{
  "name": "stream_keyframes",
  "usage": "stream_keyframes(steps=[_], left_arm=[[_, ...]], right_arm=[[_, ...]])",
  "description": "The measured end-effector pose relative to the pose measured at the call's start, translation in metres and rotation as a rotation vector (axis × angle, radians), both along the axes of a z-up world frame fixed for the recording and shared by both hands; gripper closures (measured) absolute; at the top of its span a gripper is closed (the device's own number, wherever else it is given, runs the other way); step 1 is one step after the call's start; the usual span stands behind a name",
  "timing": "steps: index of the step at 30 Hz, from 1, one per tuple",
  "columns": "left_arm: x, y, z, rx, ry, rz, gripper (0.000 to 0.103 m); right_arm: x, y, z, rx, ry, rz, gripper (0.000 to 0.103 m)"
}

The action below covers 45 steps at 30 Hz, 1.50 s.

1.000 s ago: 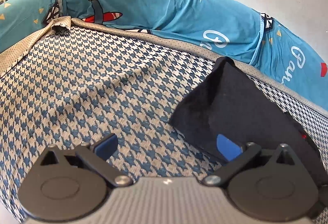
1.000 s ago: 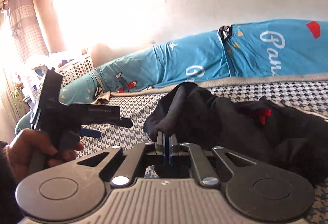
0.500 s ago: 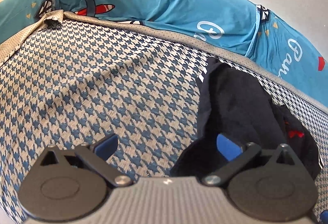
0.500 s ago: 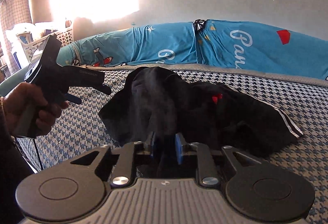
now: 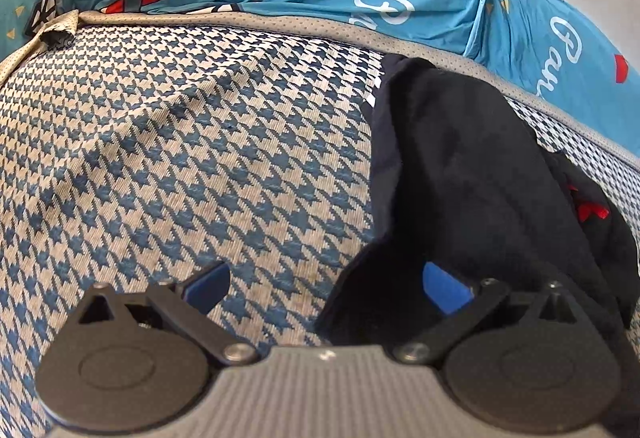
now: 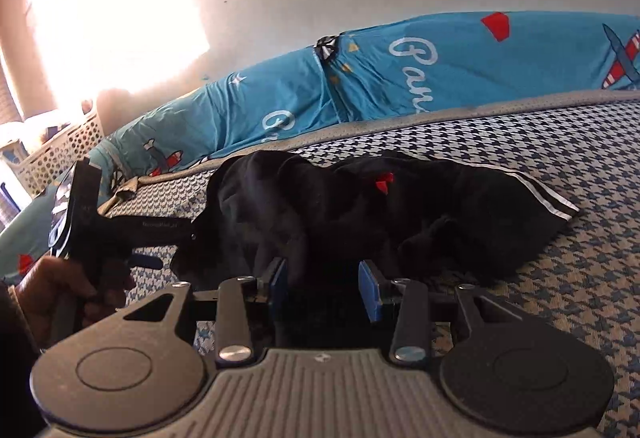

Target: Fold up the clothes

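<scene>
Now your right gripper (image 6: 323, 284) has just been opening; its jaws stand apart around a fold of the black garment (image 6: 360, 213), which lies crumpled lengthwise along the houndstooth mattress (image 5: 180, 141). Your left gripper (image 5: 326, 284) gapes wide.

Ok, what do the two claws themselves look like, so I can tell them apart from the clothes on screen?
Both match: the right claw and left claw have blue rectangular pads on black linkage arms with silver pivot screws, two black round discs, and a grey ribbed centre plate. From the side, the left one is a black pistol-grip tool with small white lettering on its arm. No cables visible.
</scene>
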<state>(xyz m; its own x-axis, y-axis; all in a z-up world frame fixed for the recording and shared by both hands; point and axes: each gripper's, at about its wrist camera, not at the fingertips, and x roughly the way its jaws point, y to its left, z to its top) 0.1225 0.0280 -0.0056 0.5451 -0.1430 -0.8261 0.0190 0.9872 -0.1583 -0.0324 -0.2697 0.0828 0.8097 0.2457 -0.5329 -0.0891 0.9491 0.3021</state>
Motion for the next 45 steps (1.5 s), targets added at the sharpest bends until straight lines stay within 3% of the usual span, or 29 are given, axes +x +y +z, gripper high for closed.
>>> stream_keyframes(steps=[2,4,6,9,11,12,13,16,21,23,34,38,43,45], left_arm=[[0.0,-0.006,-0.002,0.011,-0.005,-0.021,0.001],[-0.001,-0.013,-0.004,0.032,-0.009,-0.044,0.007],[-0.002,-0.017,-0.007,0.046,0.003,-0.057,0.031],[-0.005,-0.02,-0.008,0.073,-0.001,-0.056,0.05],[-0.009,-0.02,-0.008,0.071,-0.004,-0.051,0.073],[-0.012,-0.018,-0.007,0.057,-0.004,-0.046,0.09],[-0.014,-0.017,-0.005,0.042,-0.005,-0.04,0.093],[-0.024,-0.01,0.002,0.029,-0.034,-0.009,0.093],[-0.057,-0.005,0.038,0.055,-0.181,0.009,0.094],[-0.07,0.003,0.047,0.011,-0.208,0.031,0.094],[-0.137,0.062,0.079,-0.05,-0.277,0.265,0.094],[-0.142,0.069,0.077,-0.089,-0.258,0.248,0.092],[-0.138,0.049,0.076,-0.048,-0.276,0.177,0.062],[-0.134,0.039,0.072,-0.017,-0.286,0.154,0.055]], right_arm=[[0.002,-0.006,0.0,0.003,0.004,-0.042,0.064],[0.003,-0.012,-0.001,0.005,0.008,-0.08,0.064],[0.004,-0.017,-0.001,0.012,0.013,-0.114,0.064],[0.004,-0.024,-0.002,0.026,0.021,-0.149,0.064],[0.004,-0.027,-0.002,0.028,0.022,-0.167,0.064],[0.005,-0.028,-0.002,0.025,0.023,-0.177,0.064],[0.005,-0.029,-0.002,0.022,0.025,-0.188,0.063],[0.007,-0.033,-0.004,0.038,0.044,-0.201,0.063],[0.011,-0.037,-0.009,0.039,0.083,-0.216,0.063],[0.011,-0.038,-0.01,0.045,0.095,-0.215,0.063],[0.016,-0.033,-0.024,0.123,0.203,-0.164,0.054],[0.021,-0.035,-0.035,0.189,0.278,-0.174,0.054],[0.026,-0.034,-0.047,0.296,0.355,-0.169,0.054],[0.027,-0.032,-0.05,0.313,0.369,-0.179,0.053]])
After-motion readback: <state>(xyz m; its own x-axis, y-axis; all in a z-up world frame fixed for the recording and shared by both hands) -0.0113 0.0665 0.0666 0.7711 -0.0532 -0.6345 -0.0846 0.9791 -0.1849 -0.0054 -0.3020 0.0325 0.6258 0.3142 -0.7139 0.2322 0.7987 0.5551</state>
